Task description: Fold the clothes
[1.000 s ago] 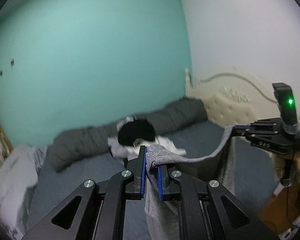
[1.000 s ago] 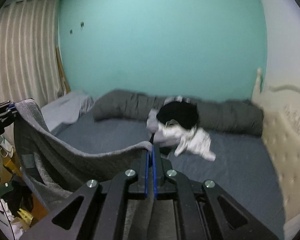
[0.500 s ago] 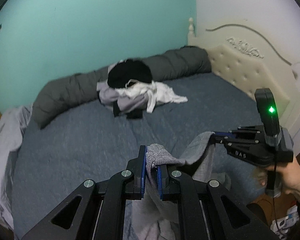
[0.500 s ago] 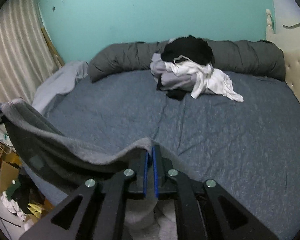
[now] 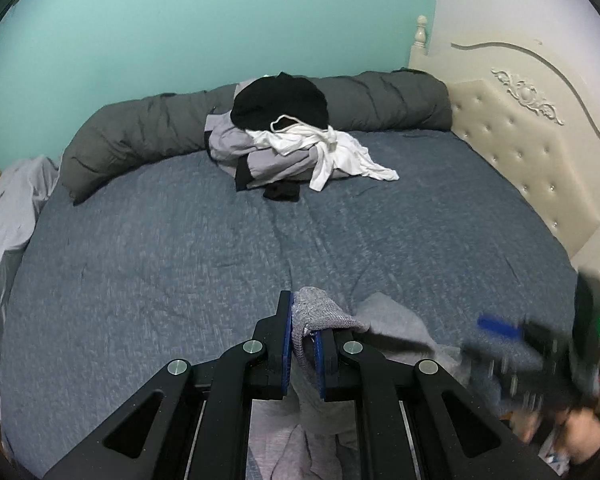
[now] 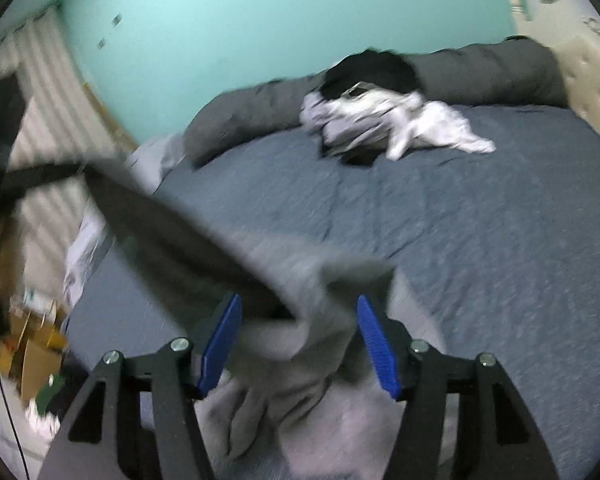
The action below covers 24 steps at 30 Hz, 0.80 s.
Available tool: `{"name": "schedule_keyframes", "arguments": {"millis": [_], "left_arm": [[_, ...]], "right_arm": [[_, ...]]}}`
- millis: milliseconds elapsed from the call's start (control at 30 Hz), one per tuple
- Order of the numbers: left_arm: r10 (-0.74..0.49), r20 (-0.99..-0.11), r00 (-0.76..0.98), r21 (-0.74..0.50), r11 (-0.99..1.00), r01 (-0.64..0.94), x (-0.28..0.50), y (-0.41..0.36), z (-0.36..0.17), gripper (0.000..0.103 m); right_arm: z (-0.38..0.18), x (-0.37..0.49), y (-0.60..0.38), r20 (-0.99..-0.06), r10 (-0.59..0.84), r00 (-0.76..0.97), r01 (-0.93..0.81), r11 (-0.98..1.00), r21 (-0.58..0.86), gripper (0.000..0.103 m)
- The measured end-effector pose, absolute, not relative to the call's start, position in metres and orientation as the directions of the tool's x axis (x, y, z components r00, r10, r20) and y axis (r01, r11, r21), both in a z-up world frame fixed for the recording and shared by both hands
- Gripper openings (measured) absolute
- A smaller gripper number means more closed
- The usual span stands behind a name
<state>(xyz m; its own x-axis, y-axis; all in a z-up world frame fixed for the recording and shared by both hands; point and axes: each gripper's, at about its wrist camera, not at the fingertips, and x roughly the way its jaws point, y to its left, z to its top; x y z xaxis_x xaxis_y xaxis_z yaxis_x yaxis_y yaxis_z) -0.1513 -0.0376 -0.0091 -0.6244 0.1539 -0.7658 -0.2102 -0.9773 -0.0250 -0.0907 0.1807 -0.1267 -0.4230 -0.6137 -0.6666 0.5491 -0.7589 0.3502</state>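
Note:
A grey knit garment hangs at the near edge of the blue bed. My left gripper is shut on one corner of it; cloth bunches between the blue pads. In the right wrist view my right gripper has its jaws opening wide, and the grey garment slumps loose between the blue pads without being pressed. That view is blurred. The right gripper also shows blurred at the right of the left wrist view, with a hand on it.
A pile of black, white and grey clothes lies at the far side of the bed against a rolled dark duvet. A cream headboard stands on the right. Curtains and floor clutter lie left.
Both grippers have dropped toward the bed with the grey garment. The right gripper's jaws have opened and let go of the cloth, which now sags between them. The left grip is unchanged.

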Motion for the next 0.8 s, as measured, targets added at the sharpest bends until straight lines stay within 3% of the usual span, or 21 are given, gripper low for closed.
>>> {"name": "schedule_keyframes", "arguments": {"millis": [200,733,767,800], "left_arm": [[0.142,-0.777,-0.613,-0.025,-0.980,-0.196,-0.159,-0.036,-0.015,0.010],[0.175,-0.776,-0.606,-0.044,-0.973,-0.225,-0.148,-0.026,-0.016,0.010],[0.176,-0.776,-0.606,-0.045,-0.973,-0.225,-0.148,-0.026,-0.016,0.010],[0.178,-0.775,-0.606,-0.048,-0.973,-0.224,-0.148,-0.027,-0.016,0.010]], "right_arm": [[-0.153,-0.060,0.143,-0.675,-0.661,-0.328,0.593,-0.700,0.397,0.062],[-0.172,-0.072,0.082,-0.646,-0.652,-0.395,0.614,-0.711,0.343,0.064],[-0.174,-0.072,0.080,-0.650,-0.656,-0.383,0.626,-0.702,0.339,0.060],[-0.175,-0.071,0.078,-0.655,-0.658,-0.372,0.637,-0.694,0.335,0.044]]}}
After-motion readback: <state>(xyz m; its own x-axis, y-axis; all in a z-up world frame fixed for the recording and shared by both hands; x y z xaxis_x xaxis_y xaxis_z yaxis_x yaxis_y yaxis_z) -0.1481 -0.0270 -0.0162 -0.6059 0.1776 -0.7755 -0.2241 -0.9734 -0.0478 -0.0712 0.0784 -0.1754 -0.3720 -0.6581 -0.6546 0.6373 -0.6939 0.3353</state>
